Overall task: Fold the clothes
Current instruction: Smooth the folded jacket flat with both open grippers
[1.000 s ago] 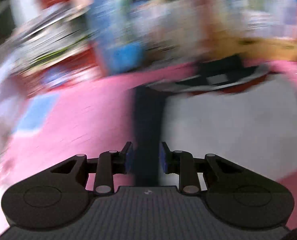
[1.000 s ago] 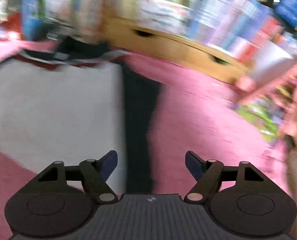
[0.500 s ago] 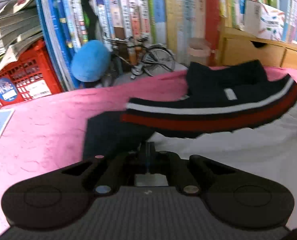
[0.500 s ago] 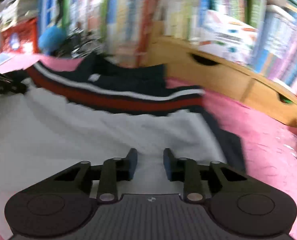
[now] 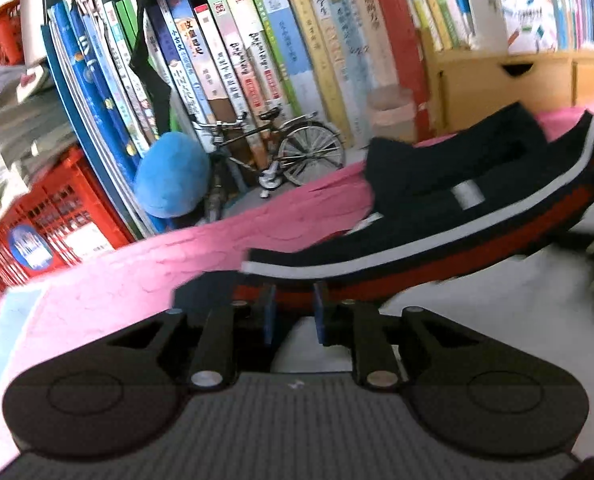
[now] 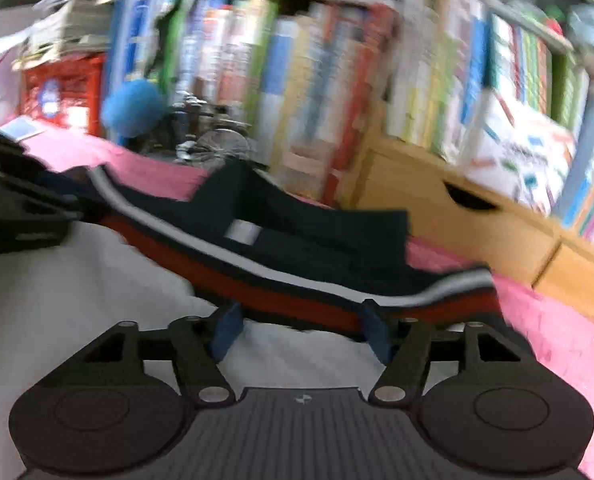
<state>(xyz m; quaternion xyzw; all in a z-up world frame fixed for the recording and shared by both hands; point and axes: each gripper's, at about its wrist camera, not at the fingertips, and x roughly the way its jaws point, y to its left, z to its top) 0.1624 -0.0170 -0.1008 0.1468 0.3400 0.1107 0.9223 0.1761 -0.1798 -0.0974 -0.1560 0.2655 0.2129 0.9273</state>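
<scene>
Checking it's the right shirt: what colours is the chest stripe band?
Red and white on navy, stripe band; clearest in left wrist view.

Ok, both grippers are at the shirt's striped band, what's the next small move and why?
Probably shut both on the shirt: the left gripper and right gripper are open at its red stripe, holding nothing, and the shirt lies spread out, not yet folded.
</scene>
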